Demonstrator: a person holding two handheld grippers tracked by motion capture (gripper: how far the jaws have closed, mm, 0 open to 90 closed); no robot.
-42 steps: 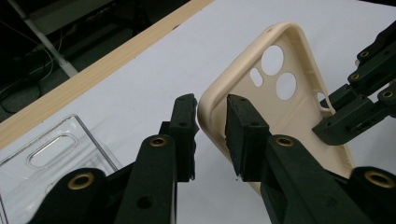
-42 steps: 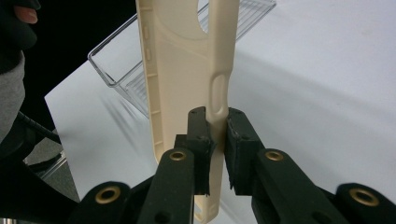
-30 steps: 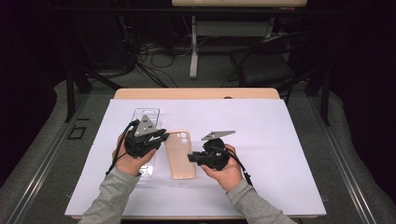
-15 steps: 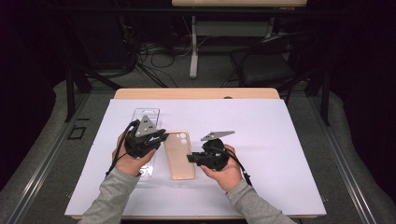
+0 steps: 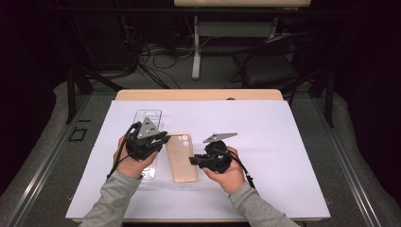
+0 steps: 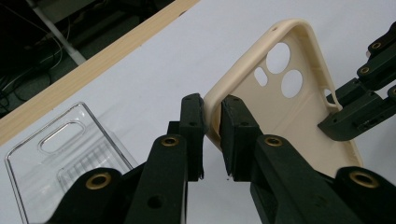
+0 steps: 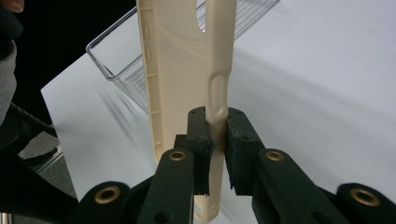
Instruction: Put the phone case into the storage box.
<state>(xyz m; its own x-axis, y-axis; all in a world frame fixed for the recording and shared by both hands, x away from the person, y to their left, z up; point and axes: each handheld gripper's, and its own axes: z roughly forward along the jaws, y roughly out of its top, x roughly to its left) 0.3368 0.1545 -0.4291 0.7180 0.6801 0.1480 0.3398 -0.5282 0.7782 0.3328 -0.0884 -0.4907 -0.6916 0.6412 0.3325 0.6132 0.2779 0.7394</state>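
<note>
A cream phone case (image 5: 181, 157) lies lengthwise between my two grippers on the white sheet, its camera holes toward the far end. My left gripper (image 5: 162, 140) is shut on the case's left rim (image 6: 211, 116), the pads pinching the thin wall. From the other side my right gripper (image 5: 193, 160) is shut on the right rim (image 7: 217, 122), just below a side cut-out. The right gripper's jaws also appear at the right edge of the left gripper view. A clear plastic phone case (image 5: 147, 124) lies flat under and beyond the left hand (image 6: 60, 154).
The white sheet (image 5: 283, 156) covers most of a wooden table (image 5: 198, 94). Beyond the far edge are a dark floor, cables, table legs and a chair (image 5: 269, 71). A metal rail (image 5: 33, 170) runs along the left side.
</note>
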